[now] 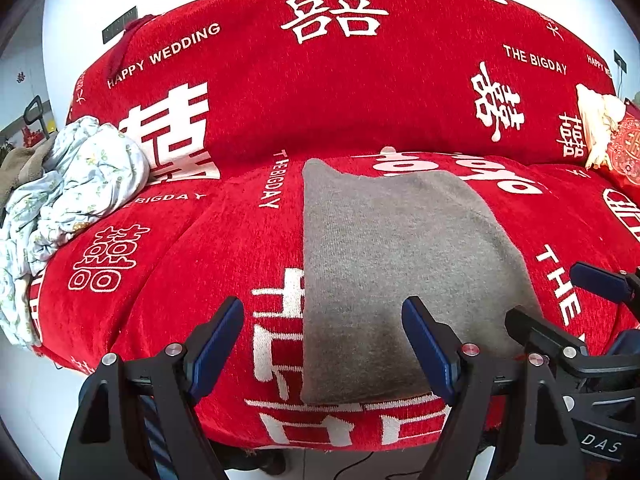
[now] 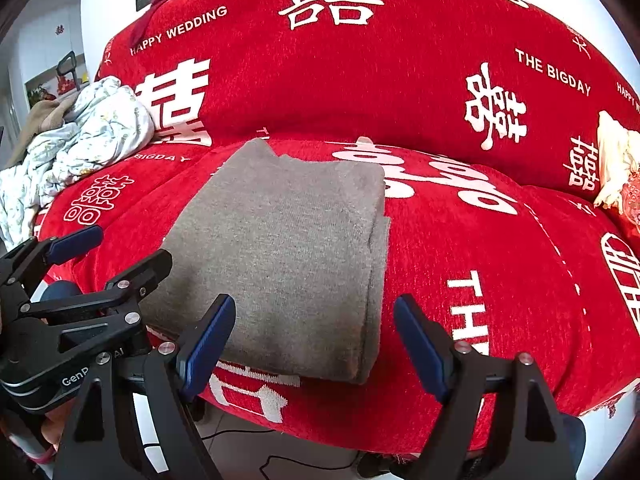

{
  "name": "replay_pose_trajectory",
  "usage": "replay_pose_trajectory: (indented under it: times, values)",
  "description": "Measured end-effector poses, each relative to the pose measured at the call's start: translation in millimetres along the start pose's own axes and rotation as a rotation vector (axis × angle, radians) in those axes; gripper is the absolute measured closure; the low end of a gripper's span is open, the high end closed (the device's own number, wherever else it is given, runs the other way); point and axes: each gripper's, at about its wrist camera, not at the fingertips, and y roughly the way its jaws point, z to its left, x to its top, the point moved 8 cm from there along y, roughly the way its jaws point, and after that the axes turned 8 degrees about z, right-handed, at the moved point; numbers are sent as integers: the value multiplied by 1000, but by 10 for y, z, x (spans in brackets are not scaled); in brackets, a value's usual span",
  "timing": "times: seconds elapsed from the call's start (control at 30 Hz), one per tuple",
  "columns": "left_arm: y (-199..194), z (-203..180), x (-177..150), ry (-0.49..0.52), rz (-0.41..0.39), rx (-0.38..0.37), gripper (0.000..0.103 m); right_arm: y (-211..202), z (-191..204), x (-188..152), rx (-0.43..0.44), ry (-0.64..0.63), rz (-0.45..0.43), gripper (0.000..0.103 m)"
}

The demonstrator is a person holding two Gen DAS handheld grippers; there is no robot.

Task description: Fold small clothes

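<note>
Grey knit garment (image 1: 400, 264), one item, folded into a long panel and lying flat on the seat of the red sofa (image 1: 224, 240), near its front edge. Its long axis runs from the front edge toward the backrest; the far end, by the backrest, is slightly uneven, with one corner standing past the rest. In the right wrist view a doubled fold line shows along its right side, so it looks like it has had at least one lengthwise fold.

Your left tool (image 1: 324, 344): jaws spread wide, gripping nothing, over the near left corner of the garment.

Your right tool (image 2: 316, 340): jaws spread wide, gripping nothing, over the near right corner.

Placement, as judged: the two tools stand side by side at the near end, which suits lifting that end and carrying it toward the backrest to halve the length.

Other stock: pale floral bundle of cloth (image 1: 76, 184), unfolded, on the sofa's left end, well apart from the garment.
</note>
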Motion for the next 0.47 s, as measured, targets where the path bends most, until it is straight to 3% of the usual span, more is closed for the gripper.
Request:
replay_pose_trajectory:
  times: [0.47]
  values:
    - [6, 12, -7, 4, -2, 7, 21, 0, -2, 1, 0, 0, 1, 19]
